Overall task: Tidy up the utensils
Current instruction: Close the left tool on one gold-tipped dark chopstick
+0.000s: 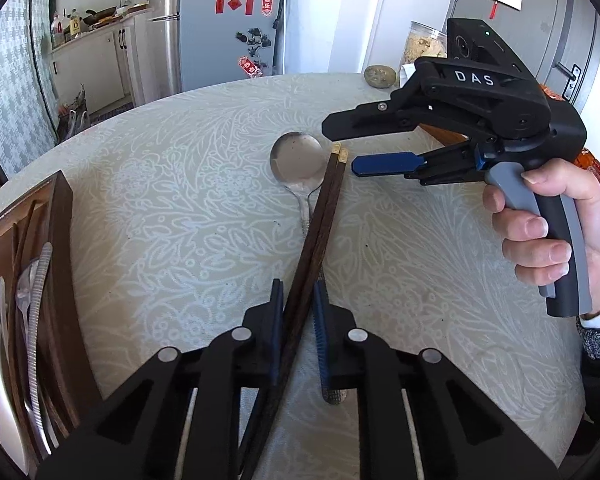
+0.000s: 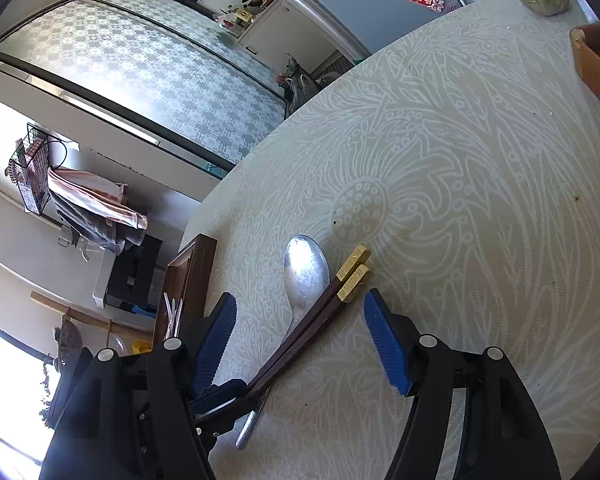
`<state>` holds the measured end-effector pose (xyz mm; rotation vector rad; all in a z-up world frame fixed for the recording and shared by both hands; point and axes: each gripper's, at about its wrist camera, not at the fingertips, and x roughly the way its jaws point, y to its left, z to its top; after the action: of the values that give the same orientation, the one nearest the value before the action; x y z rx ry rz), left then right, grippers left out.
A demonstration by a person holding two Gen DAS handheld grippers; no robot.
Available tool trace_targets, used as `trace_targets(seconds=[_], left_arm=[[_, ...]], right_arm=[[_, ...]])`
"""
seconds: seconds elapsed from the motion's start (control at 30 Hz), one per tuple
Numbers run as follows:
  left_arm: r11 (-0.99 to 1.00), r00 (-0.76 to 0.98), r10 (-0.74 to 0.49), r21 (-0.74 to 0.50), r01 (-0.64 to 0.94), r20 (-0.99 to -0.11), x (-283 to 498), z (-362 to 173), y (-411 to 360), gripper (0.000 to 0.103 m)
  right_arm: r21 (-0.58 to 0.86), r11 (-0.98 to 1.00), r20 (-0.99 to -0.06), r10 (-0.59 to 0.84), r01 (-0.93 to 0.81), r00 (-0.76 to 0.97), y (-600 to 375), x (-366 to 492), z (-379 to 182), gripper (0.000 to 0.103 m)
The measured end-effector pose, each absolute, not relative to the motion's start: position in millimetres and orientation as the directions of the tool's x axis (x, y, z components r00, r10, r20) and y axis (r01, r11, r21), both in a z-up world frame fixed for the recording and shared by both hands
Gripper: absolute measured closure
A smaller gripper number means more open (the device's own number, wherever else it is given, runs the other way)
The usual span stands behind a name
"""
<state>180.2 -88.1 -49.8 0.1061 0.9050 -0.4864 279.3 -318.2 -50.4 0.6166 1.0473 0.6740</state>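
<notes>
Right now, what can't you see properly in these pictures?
- Spoon handle: left wrist view, partly covered by the chopsticks and left hand-held gripper.
- Tray contents: cut off by the left edge.
- Jar: half hidden behind the right hand-held gripper.

The left gripper [image 1: 296, 292], black with blue-padded fingers, tilts steeply downward, its jaws drawn narrow around a pair of dark wooden chopsticks [image 1: 320, 208]. The right gripper [image 1: 342, 146], held by a bare hand [image 1: 540, 232] on its grey trigger handle, hovers with jaws spread wide.
</notes>
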Motion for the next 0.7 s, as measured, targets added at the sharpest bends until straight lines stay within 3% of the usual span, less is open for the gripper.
trace_targets(seconds=[0.27, 0.47, 0.7], left_arm=[[0.852, 0.467, -0.441, -0.194, 0.487, -0.766, 176.7, -49.4, -95.7, 0.090], [0.840, 0.464, -0.461, -0.203, 0.503, -0.757, 171.5, -47.8, -100.8, 0.090], [0.850, 0.493, -0.404, -0.118, 0.513, -0.771, 166.7, -47.3, -112.0, 0.090]], right_arm=[[0.717, 0.666, -0.584, 0.735, -0.206, 0.345, -309.5, 276.2, -52.1, 0.050], [0.562, 0.787, -0.690, 0.616, -0.255, 0.379, -296.6, 271.0, -47.2, 0.074], [0.408, 0.876, -0.785, 0.480, -0.258, 0.391, -273.8, 267.9, -38.4, 0.075]])
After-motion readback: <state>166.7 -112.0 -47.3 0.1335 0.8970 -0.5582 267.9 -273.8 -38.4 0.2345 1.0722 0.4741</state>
